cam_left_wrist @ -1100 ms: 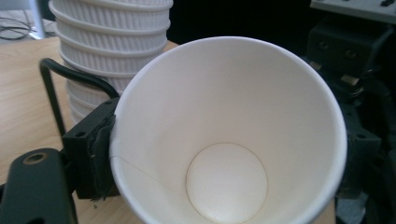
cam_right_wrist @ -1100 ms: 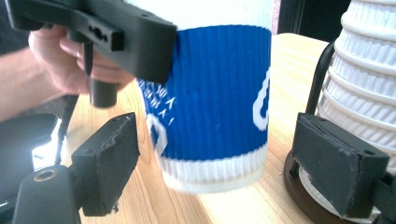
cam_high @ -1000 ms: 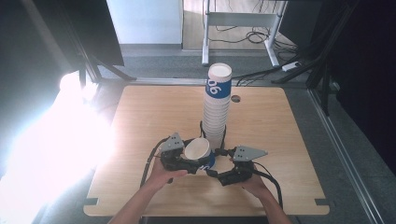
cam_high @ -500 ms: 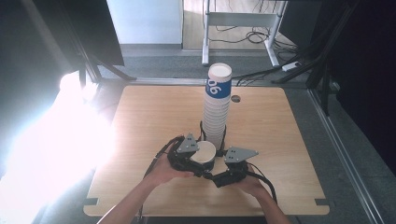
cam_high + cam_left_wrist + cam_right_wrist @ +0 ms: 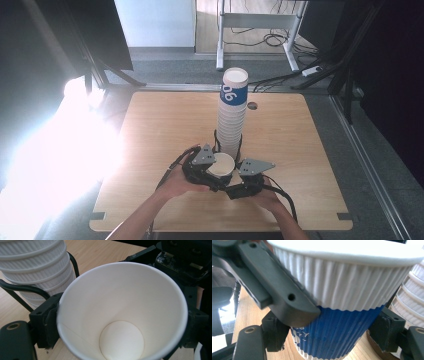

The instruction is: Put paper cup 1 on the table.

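Observation:
A single paper cup (image 5: 221, 164), ribbed white above and blue below, stands between both grippers near the table's front. In the left gripper view I look down into the cup (image 5: 120, 290). The left gripper (image 5: 121, 325) straddles it just under the rim; its jaws have just been opening and rest loosely beside the wall. In the right gripper view the right gripper (image 5: 330, 333) has just closed, and its pads press on the blue lower part of the cup (image 5: 342, 290). One left finger (image 5: 279, 297) lies along the ribbed band. A tall cup stack (image 5: 232, 120) stands directly behind.
The wooden table (image 5: 150, 140) has a small round hole (image 5: 252, 105) right of the stack. Strong glare washes out the table's left edge (image 5: 107, 165). The stack's lower cups (image 5: 35, 267) sit very close to the held cup. A metal desk frame (image 5: 255, 30) stands beyond the table.
The left gripper and the cup have shifted a little to the right, toward the right gripper and the stack. The right gripper now sits tight against the cup.

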`<state>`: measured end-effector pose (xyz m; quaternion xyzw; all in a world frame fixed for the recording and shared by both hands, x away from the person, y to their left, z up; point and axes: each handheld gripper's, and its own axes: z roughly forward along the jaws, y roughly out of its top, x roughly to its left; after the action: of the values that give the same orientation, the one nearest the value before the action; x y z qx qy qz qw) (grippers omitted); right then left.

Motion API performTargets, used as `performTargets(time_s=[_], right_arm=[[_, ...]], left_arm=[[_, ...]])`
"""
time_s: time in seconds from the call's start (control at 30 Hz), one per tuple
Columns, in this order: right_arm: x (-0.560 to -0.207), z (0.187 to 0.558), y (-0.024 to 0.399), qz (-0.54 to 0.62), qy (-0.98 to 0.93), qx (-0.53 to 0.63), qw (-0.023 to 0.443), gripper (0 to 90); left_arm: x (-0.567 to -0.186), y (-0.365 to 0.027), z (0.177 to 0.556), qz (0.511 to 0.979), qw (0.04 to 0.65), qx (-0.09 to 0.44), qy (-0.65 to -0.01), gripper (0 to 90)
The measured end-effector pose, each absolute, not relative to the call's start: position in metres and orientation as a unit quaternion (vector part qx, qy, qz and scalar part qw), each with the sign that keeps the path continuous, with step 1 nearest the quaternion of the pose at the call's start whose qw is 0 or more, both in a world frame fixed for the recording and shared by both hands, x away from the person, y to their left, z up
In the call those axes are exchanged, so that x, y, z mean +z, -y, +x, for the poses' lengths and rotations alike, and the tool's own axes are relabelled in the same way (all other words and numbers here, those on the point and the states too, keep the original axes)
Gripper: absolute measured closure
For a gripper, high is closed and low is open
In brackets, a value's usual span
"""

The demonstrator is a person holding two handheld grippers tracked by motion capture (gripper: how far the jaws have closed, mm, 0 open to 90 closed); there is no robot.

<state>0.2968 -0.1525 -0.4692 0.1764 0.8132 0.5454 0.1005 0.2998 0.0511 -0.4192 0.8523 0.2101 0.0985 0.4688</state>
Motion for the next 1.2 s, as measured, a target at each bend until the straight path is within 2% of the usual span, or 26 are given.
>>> performTargets(time_s=[0.17,0.6,0.97,1.2], right_arm=[[-0.468,0.297,0.157,0.183,-0.806,0.552,0.109,25.6],[-0.465,0.29,0.174,0.2,-0.79,0.564,0.132,25.6],[-0.464,0.283,0.191,0.226,-0.775,0.569,0.158,25.6],[-0.464,0.281,0.207,0.247,-0.764,0.568,0.182,25.6]], left_arm=[[-0.418,-0.061,0.297,0.832,0.5,0.099,-0.221,7.6],[-0.426,-0.094,0.283,0.785,0.559,0.096,-0.251,8.1],[-0.448,-0.119,0.283,0.759,0.565,0.111,-0.305,9.1],[-0.458,-0.124,0.286,0.761,0.549,0.117,-0.324,11.1]])
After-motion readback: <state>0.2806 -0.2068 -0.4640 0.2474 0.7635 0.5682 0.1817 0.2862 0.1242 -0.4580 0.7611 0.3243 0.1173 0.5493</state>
